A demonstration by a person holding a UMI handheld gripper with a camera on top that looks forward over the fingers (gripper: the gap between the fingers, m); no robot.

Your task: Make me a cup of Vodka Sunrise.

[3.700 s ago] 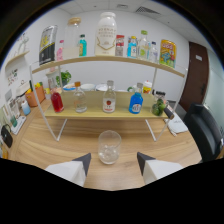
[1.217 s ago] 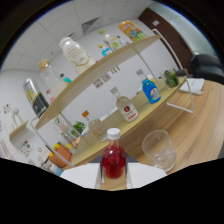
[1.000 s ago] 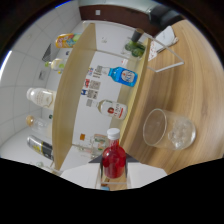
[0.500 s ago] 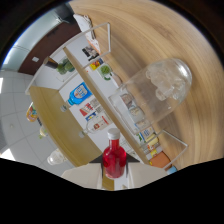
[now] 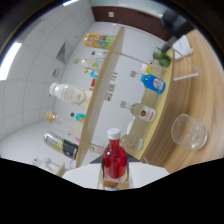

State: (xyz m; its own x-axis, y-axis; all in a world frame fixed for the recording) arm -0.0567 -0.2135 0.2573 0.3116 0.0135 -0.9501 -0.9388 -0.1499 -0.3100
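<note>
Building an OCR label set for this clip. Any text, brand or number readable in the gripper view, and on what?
None readable.
Red bottle held between the tool fingers: no legible label.
Clear bottle with red label: print too blurred.
Blue bottle: label too blurred.
Large white jug and the other shelf bottles: too small or blurred.
Empty glass: no markings visible.
</note>
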